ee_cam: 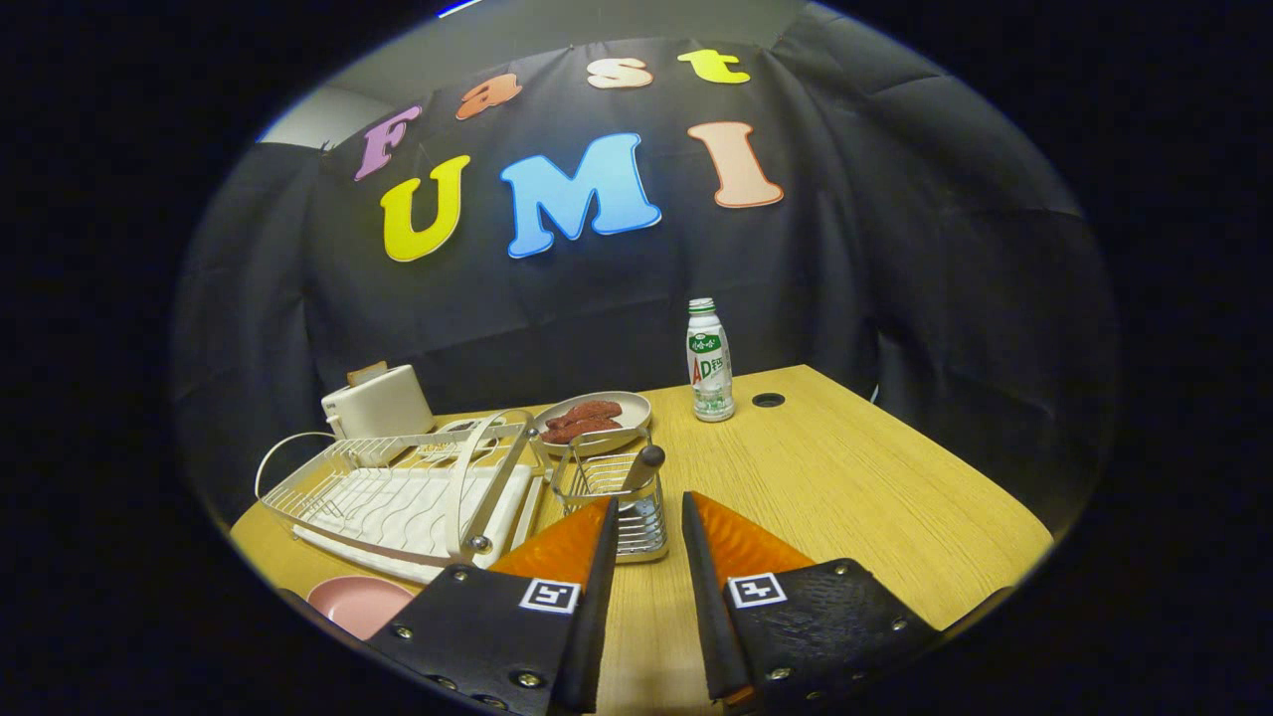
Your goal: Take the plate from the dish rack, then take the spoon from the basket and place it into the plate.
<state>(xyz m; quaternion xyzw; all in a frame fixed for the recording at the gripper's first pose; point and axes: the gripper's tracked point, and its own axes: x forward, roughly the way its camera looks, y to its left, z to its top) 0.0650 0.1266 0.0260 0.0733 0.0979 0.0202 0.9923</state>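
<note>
On bench (845, 477): tongs (648, 502) parted a little, holding nothing, fingers (572, 542) hovering just short of wire basket (612, 487). Basket dead ahead of fingertips, partly hidden behind left finger. Spoon (644, 465) upright in basket, dark rounded handle end leaning toward right side, poking above rim. Pink plate (358, 602) flat on bench, left of left finger, just in front of rack's (408, 492) near corner; already out of rack. Rack white, wire-framed, with drain tray and arched handle, left of basket and touching or nearly touching it. Can't tell which. Beyond rack: white toaster (378, 403) with slice sticking out of top slot. Beyond basket: beige dish (597, 418) with two reddish-brown pieces on it, close behind basket rim. Bottle (710, 363), white with green cap, upright right of dish, well apart from basket. Small dark cable hole (768, 400) in bench just right of bottle. White cord looping off rack's far left end.
</note>
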